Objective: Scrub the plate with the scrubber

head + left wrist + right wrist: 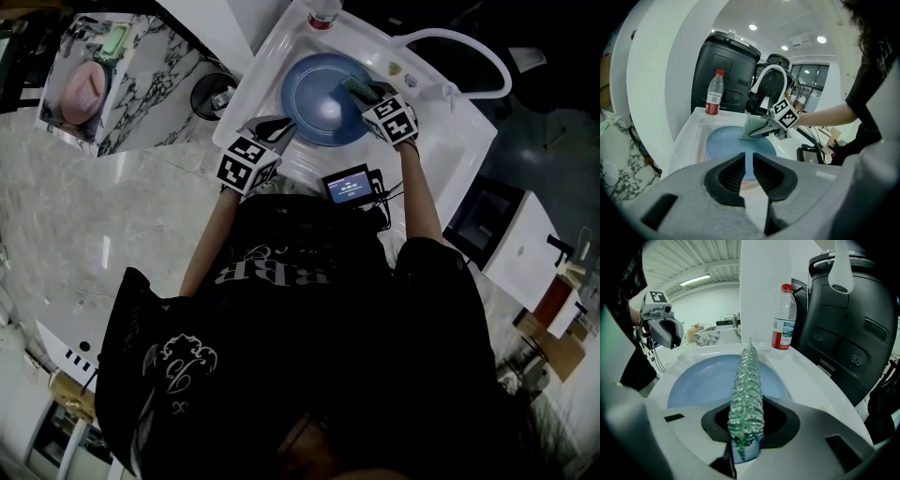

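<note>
- Our right gripper (373,97) is clamped tight on the green scrubber (747,394). It grips the pad by one edge, so most of the pad sticks out past the jaws and can meet the dish.
- The plate (314,94) lies flat in the white sink (274,45), and the sink walls should stop it sliding while we rub.
- The scrubber is over the plate's right side. We cannot tell whether it is touching.
- Our left gripper (272,129) sits at the plate's near-left rim, with only a slit between its jaws and nothing held. We judge it is there to steady the plate.
- A bottle (783,317) stands on the sink's far ledge, clear of the scrubbing.
- Next we should press down and make circular strokes.
</note>
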